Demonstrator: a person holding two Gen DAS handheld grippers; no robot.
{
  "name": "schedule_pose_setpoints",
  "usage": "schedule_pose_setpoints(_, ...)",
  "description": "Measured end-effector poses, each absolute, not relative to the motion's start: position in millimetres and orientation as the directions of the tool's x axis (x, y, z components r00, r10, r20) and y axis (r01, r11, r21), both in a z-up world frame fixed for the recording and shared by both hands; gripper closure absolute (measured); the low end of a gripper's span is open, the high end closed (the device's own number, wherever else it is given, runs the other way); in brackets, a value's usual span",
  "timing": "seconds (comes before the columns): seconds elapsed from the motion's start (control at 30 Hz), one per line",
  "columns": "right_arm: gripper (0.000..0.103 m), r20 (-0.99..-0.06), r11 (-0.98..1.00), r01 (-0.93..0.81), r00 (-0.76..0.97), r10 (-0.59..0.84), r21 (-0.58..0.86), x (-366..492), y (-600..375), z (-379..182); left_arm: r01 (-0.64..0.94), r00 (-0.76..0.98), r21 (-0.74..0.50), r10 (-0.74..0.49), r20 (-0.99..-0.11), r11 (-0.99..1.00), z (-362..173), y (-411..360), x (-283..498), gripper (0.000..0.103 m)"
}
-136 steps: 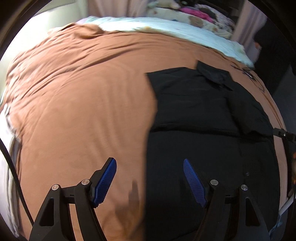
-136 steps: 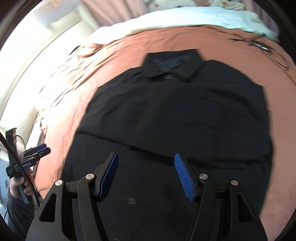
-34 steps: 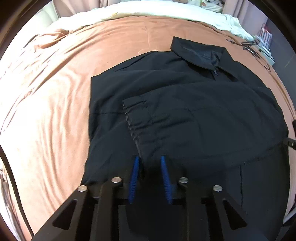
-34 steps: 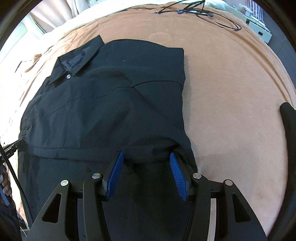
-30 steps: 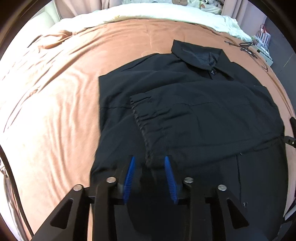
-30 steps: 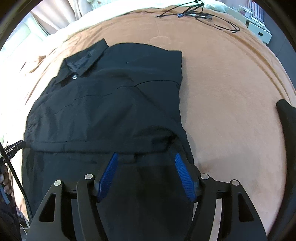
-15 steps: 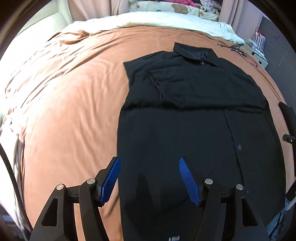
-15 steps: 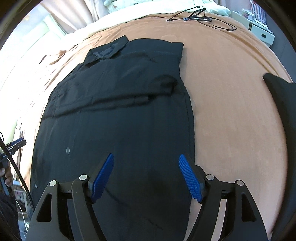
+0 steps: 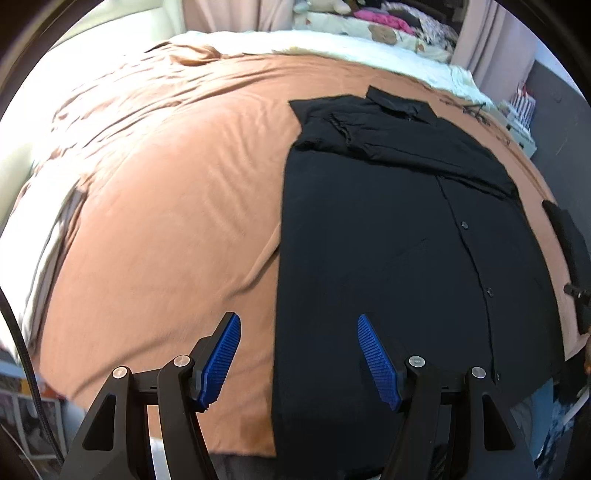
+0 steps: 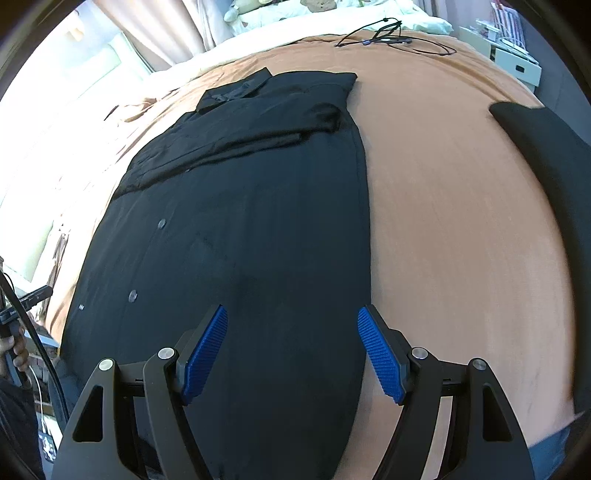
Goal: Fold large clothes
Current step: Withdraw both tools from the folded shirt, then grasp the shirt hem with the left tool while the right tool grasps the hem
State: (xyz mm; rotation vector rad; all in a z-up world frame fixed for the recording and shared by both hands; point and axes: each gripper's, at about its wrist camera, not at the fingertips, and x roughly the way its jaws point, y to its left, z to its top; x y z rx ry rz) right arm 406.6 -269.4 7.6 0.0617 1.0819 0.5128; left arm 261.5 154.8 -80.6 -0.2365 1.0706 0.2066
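Note:
A black button-front shirt (image 9: 399,243) (image 10: 251,221) lies flat on the brown bedspread (image 9: 166,206), collar at the far end and both sleeves folded across the chest. My left gripper (image 9: 299,360) hovers open above the shirt's near left edge, with nothing between its blue pads. My right gripper (image 10: 291,354) hangs open over the shirt's near right edge, likewise empty. The hem runs off under both grippers and is hidden.
A second black garment (image 10: 550,173) lies at the bed's right edge. Black cables (image 10: 388,35) rest at the far end near a white box (image 10: 517,62). Pillows and white bedding (image 9: 369,40) lie beyond. A hand (image 10: 14,350) holding the other gripper shows at the left.
Both grippers let go of the folded sleeves, opened wide and pulled back toward the near end of the shirt. The sleeves now lie across the chest.

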Motion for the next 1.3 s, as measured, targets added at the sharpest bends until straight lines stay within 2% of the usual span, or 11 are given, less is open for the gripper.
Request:
schedule_pose_setpoints(0.33, 0.031, -0.794, 0.871, -0.343, 0.384, 0.471, 0.351, 329, -306, -8, -0.296, 0.54, -0.162, 0.025, -0.841, 0.941, -72, 147, 181, 0.035)
schedule_pose_setpoints(0.5, 0.031, -0.762, 0.855, -0.278, 0.39, 0.516, 0.437, 311, -326, -25, -0.306, 0.556, -0.186, 0.017, -0.831, 0.934, -80, 150, 154, 0.035)
schedule_pose_setpoints(0.57, 0.037, -0.759, 0.848, -0.249, 0.378, 0.53, 0.468, 308, -331, -34, -0.316, 0.558, -0.199, 0.012, -0.83, 0.928, -84, 152, 146, 0.035)
schedule_pose_setpoints(0.63, 0.052, -0.749, 0.827, -0.209, 0.35, 0.562, 0.523, 308, -336, -46, -0.323, 0.561, -0.212, 0.006, -0.828, 0.922, -87, 154, 137, 0.035)
schedule_pose_setpoints(0.67, 0.056, -0.743, 0.815, -0.193, 0.338, 0.578, 0.546, 309, -338, -50, -0.327, 0.561, -0.214, 0.007, -0.828, 0.92, -88, 155, 133, 0.035)
schedule_pose_setpoints(0.73, 0.075, -0.73, 0.8, -0.165, 0.337, 0.595, 0.576, 310, -343, -55, -0.338, 0.562, -0.218, 0.01, -0.827, 0.915, -89, 156, 123, 0.035)
schedule_pose_setpoints(0.83, 0.088, -0.682, 0.758, -0.155, 0.35, 0.642, 0.634, 308, -354, -52, -0.351, 0.566, -0.226, 0.014, -0.824, 0.909, -88, 158, 113, 0.035)
schedule_pose_setpoints(0.93, 0.091, -0.657, 0.751, -0.174, 0.387, 0.647, 0.637, 300, -358, -39, -0.358, 0.575, -0.237, 0.013, -0.818, 0.903, -86, 158, 105, 0.035)
schedule_pose_setpoints(1.13, 0.093, -0.667, 0.771, -0.169, 0.411, 0.621, 0.614, 294, -356, -25, -0.344, 0.594, -0.272, -0.016, -0.804, 0.899, -85, 161, 111, 0.035)
schedule_pose_setpoints(1.3, 0.093, -0.665, 0.772, -0.17, 0.417, 0.62, 0.613, 290, -357, -22, -0.336, 0.594, -0.314, -0.06, -0.803, 0.888, -104, 169, 132, 0.035)
